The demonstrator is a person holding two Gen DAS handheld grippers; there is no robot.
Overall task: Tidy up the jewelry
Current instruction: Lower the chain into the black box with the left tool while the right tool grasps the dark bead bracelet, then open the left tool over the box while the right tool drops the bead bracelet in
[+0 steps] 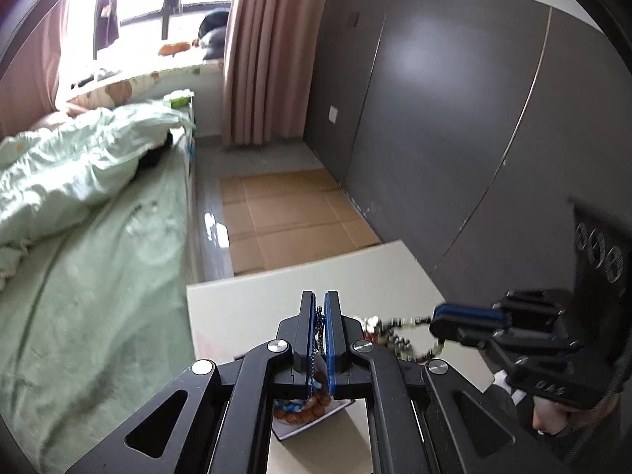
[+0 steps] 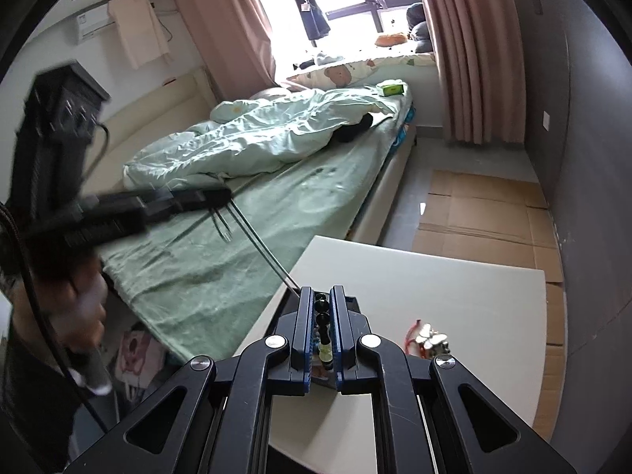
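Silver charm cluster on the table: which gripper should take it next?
Neither is free. Left gripper is shut on a chain, right gripper on a beaded bracelet. Right sits nearer the charm cluster, so probably right, once emptied.

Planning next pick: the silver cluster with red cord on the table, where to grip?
Probably the silver cluster itself, from straight above, jaws across its narrow width: it lies bunched on the white table; the red cord looks too thin.
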